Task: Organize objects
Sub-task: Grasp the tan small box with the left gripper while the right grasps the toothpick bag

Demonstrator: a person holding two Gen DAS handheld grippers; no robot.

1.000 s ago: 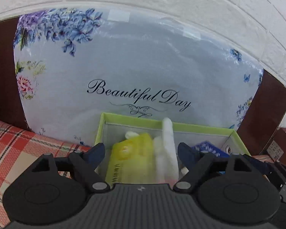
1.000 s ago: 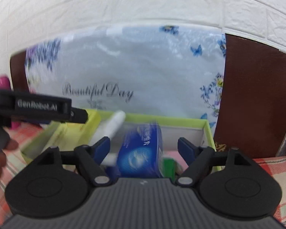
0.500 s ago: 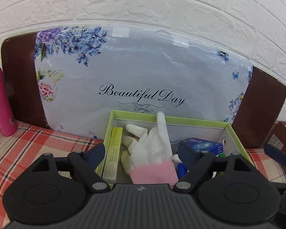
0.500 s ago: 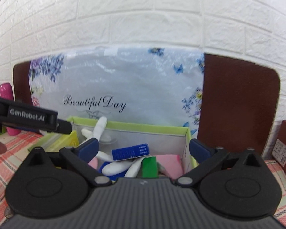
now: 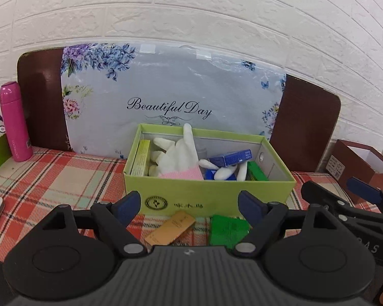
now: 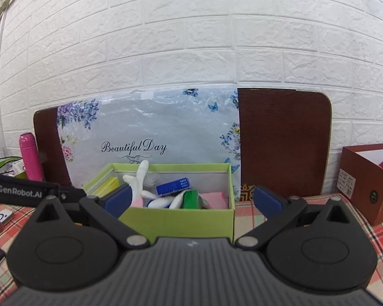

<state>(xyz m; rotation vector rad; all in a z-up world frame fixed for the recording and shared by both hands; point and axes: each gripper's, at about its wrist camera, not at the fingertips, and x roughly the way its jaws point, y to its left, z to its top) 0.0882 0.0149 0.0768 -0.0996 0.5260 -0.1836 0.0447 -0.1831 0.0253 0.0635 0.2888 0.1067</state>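
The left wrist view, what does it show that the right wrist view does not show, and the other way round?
Only the left wrist view shows the tan card and the green packet on the checked cloth in front of the green box. Only the right wrist view shows the pink pad inside the green box, and the left gripper's side lettering. Both show the white glove, the blue carton, the yellow box, the pink bottle and the red box. The left gripper and the right gripper are both open and empty.
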